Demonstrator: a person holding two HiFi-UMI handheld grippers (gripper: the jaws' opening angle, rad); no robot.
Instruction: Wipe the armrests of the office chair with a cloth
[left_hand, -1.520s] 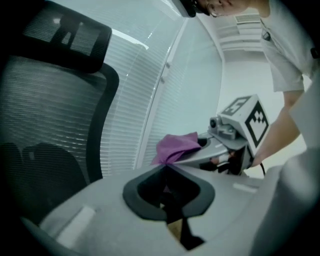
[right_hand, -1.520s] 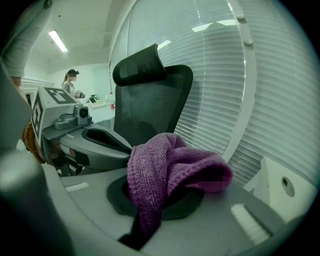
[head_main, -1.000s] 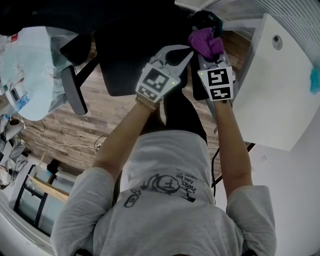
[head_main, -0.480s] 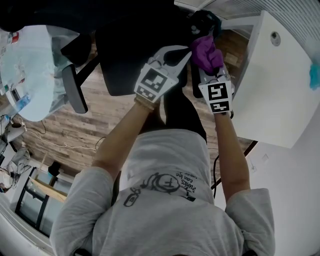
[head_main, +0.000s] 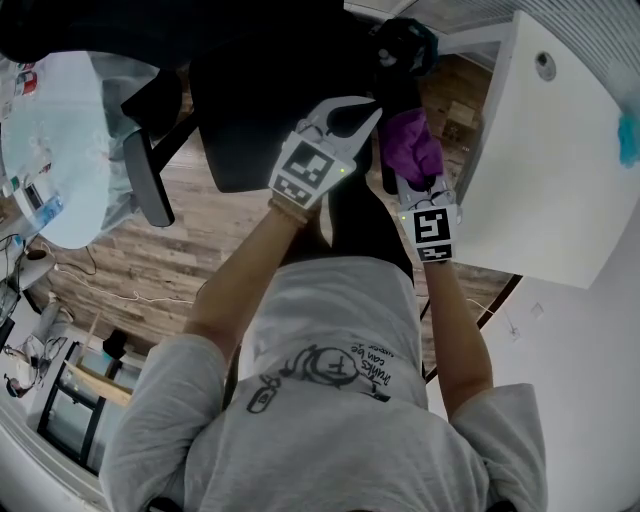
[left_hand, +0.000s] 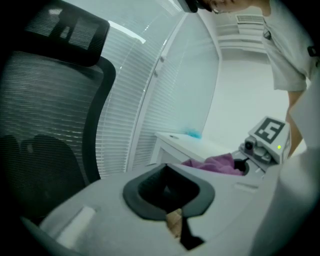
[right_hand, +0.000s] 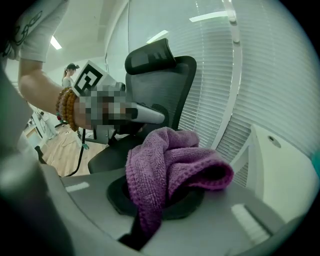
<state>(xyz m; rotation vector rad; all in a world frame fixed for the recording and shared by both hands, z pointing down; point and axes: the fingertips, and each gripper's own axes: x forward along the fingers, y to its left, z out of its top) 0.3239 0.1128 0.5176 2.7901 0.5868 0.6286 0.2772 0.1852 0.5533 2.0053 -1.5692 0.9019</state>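
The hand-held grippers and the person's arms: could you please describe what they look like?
Both the left hand-held gripper and the right hand-held gripper have pale grey plastic bodies, a dark rounded recess by the jaws, and a cube with black-and-white square markers. The person wears a light grey short-sleeved T-shirt with dark print and a brown beaded bracelet on the left wrist.

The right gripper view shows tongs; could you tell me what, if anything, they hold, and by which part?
The right tongs grip the purple cloth by a bunched fold; the rest flops over them.
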